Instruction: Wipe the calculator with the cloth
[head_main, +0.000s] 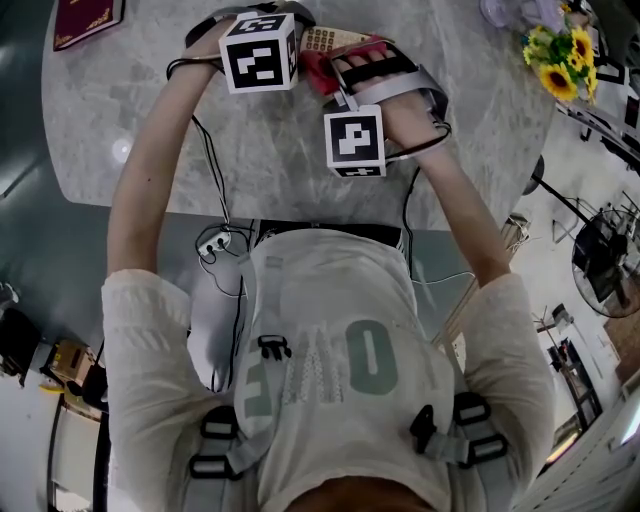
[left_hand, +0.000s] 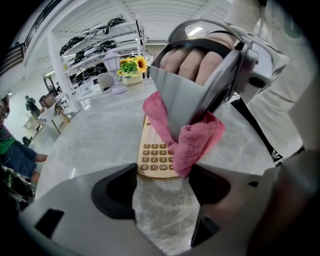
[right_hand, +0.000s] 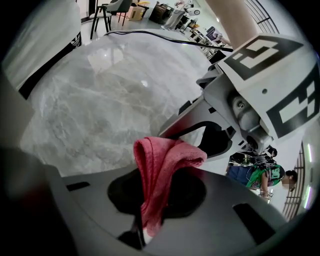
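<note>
on the marble table (head_main: 150, 120), the left gripper (left_hand: 162, 192) stands wide open and empty at the calculator's (left_hand: 152, 157) near end. the right gripper (right_hand: 150, 200) is clamped on the pink cloth (right_hand: 162, 160), which lies over the keys. unbraced, the calculator may skid under a stroke, or the cloth may slip free.

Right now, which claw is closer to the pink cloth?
Right. The right claw is shut on the pink cloth, pinching it. The left claw stands open and empty, with the cloth just ahead of its tips, over the calculator.

Pink cloth (left_hand: 192, 142) bunched on beige calculator (left_hand: 154, 159)
</note>
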